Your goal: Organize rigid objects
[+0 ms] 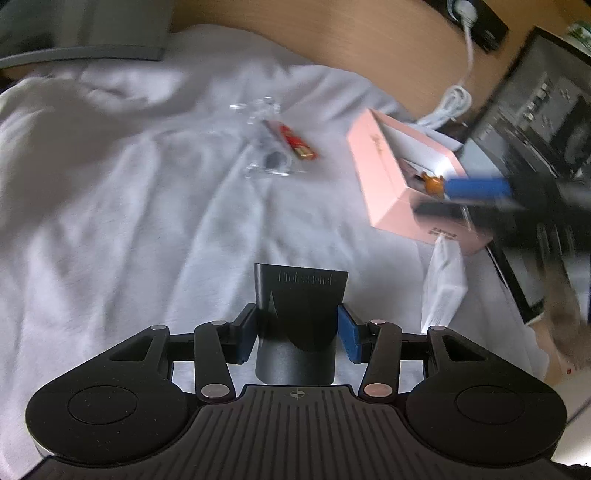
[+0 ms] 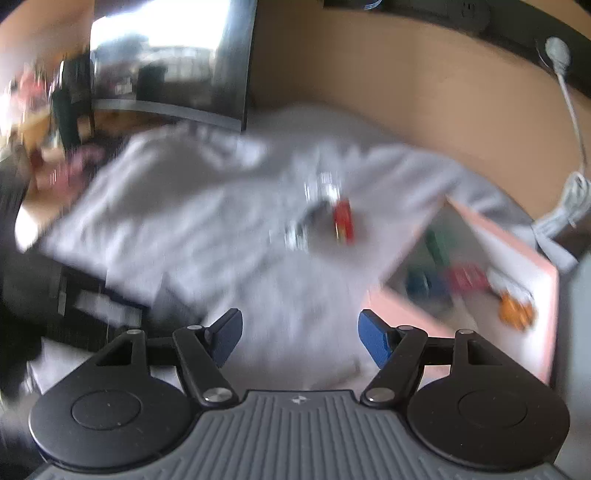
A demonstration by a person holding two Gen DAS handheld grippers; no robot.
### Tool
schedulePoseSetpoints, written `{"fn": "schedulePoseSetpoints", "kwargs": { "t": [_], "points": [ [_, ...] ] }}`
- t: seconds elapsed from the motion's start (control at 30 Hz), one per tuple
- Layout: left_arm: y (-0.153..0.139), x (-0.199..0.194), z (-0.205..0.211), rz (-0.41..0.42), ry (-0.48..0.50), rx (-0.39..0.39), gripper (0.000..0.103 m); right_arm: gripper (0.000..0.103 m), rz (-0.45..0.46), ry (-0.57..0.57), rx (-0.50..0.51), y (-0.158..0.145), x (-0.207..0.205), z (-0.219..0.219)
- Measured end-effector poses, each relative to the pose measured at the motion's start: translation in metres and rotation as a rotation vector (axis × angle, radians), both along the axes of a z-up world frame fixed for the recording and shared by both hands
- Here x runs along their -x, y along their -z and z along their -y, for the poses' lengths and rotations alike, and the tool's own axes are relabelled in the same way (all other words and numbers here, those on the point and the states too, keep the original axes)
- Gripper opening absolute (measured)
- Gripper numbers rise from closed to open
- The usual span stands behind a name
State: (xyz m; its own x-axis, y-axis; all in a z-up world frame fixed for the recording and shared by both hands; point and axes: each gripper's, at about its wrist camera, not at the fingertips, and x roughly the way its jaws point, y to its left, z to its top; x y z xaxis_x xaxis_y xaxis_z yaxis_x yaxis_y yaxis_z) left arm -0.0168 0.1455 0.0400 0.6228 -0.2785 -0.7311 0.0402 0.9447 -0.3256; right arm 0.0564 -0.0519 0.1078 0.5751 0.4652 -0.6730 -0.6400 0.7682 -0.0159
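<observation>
My left gripper (image 1: 296,334) is clenching a black dryer nozzle (image 1: 297,325) between its pads. My right gripper (image 2: 300,339) is hanging released, holding nothing.

Black linkage arms, silver rivets, blue-padded fingers (image 1: 348,334), ribbed grey base.

Packet (image 1: 291,142) on cloth (image 1: 129,206) — box (image 1: 402,173) to its right.

A rumpled white cloth (image 1: 129,192) covers most of the worktop (image 1: 369,40), whose bare tan wood shows along the far edge. A dark monitor (image 2: 173,59) stands at the back, reflecting bright daylight. A black power strip (image 1: 476,18) lies on the wood, a white cable (image 1: 454,99) coiled beside it.
</observation>
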Motion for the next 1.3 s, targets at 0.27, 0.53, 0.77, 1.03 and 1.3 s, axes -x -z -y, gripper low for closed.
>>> {"fn": "schedulePoseSetpoints", "kwargs": {
  "t": [0.27, 0.53, 0.77, 1.03, 1.3],
  "points": [
    [0.000, 0.014, -0.010, 0.012, -0.009, 0.015, 0.051, 0.043, -0.099, 0.108, -0.019, 0.019, -0.112, -0.073],
    [0.006, 0.021, -0.007, -0.010, 0.015, 0.000, 0.051, 0.043, -0.170, 0.183, 0.067, 0.078, -0.167, -0.121],
    [0.009, 0.020, -0.004, -0.005, 0.039, -0.017, 0.051, 0.020, -0.166, 0.143, 0.082, 0.077, -0.159, -0.122],
    [0.012, 0.009, 0.002, 0.004, 0.083, -0.042, 0.051, 0.020, -0.174, 0.108, -0.026, 0.040, -0.113, -0.073],
    [0.015, -0.005, 0.011, 0.002, 0.115, -0.053, 0.051, 0.020, -0.141, 0.131, -0.071, 0.010, -0.049, -0.003]
  ]
}}
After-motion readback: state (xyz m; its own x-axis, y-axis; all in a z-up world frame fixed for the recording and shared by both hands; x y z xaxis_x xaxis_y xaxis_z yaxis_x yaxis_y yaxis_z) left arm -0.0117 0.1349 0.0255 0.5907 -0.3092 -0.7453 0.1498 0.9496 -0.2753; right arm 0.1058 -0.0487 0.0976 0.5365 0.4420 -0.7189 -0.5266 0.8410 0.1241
